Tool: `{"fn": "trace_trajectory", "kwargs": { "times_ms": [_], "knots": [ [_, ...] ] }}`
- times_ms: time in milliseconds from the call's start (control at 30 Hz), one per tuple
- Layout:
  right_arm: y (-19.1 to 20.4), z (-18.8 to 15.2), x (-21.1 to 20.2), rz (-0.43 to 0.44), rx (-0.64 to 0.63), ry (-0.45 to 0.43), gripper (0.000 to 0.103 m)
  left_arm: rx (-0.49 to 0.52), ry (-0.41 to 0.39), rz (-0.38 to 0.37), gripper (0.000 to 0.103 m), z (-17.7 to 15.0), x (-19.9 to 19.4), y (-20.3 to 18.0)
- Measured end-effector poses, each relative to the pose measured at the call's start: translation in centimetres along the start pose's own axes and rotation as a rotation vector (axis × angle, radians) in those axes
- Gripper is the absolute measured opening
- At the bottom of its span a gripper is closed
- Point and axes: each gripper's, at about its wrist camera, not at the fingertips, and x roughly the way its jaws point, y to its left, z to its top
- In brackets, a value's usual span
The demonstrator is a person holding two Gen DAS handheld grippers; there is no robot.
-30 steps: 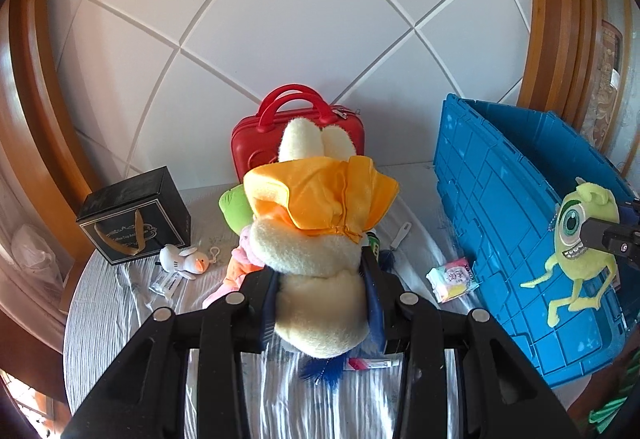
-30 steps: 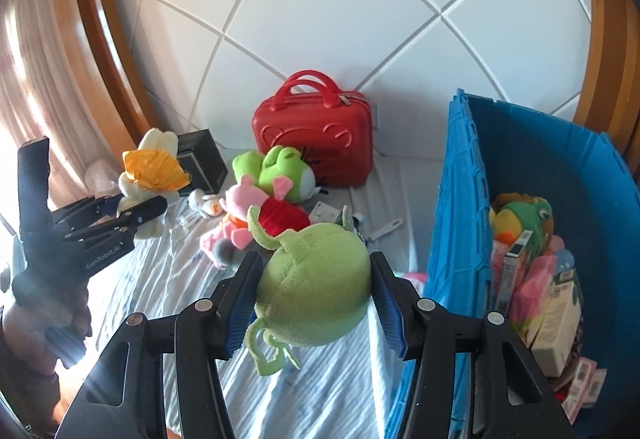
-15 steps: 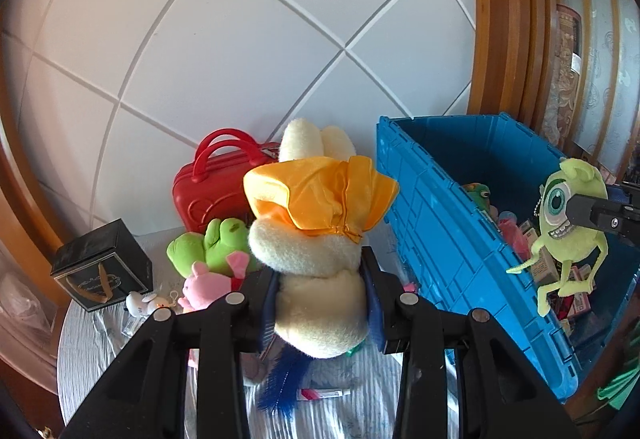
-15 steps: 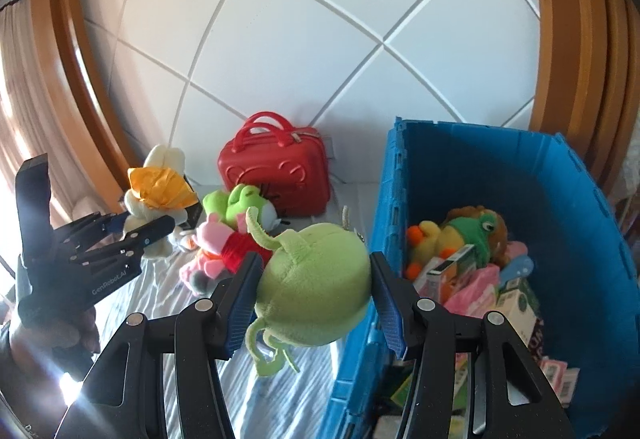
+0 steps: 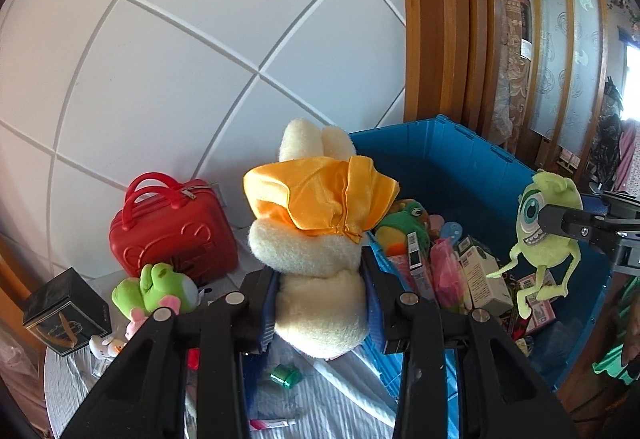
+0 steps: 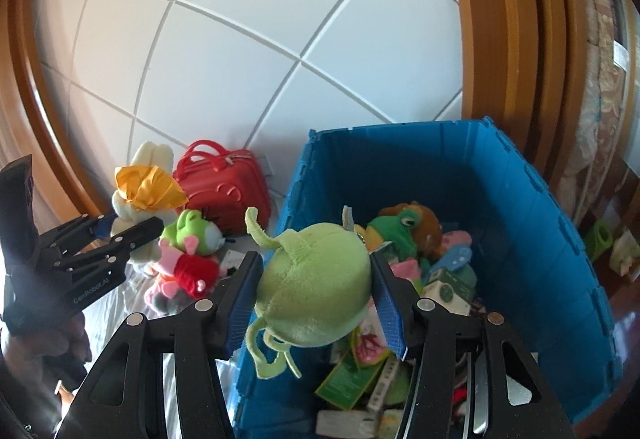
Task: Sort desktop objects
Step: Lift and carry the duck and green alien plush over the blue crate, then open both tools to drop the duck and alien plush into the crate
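Observation:
My left gripper [image 5: 322, 299] is shut on a cream plush rabbit with an orange hood [image 5: 320, 239] and holds it in the air near the left wall of the blue crate [image 5: 460, 155]; the rabbit also shows in the right wrist view [image 6: 144, 191]. My right gripper [image 6: 314, 291] is shut on a green one-eyed monster plush [image 6: 316, 287], held over the blue crate's [image 6: 552, 239] near left part. The monster's face shows in the left wrist view [image 5: 540, 227]. The crate holds a frog plush [image 6: 404, 227], boxes and packets.
On the grey cloth table [image 5: 328, 407] lie a red mini suitcase [image 5: 172, 231], a green frog plush with a pink piglet [image 5: 156, 291], a black gift box [image 5: 64, 311], a small white toy [image 5: 106, 345] and a green cap [image 5: 285, 375]. White tiled wall behind.
Both grippers have moved right toward the crate with their plush toys. The monster now hangs over the crate's inside; the rabbit has come up to the crate's left wall.

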Motion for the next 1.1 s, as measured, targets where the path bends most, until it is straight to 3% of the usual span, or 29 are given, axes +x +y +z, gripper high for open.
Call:
{"fn": "trace_trajectory", "kwargs": {
  "times_ms": [667,1100],
  "knots": [
    [-10.7,-1.4,-1.5,-0.141,0.150,-0.014,0.054,0.130,0.069,-0.193,0.036,3.2,4.1,-11.9],
    [-13.7,-2.2,-1.2,-0.184,0.177,0.018,0.054,0.149,0.094,-0.223,0.036,3.5,5.4,-14.6]
  ]
}}
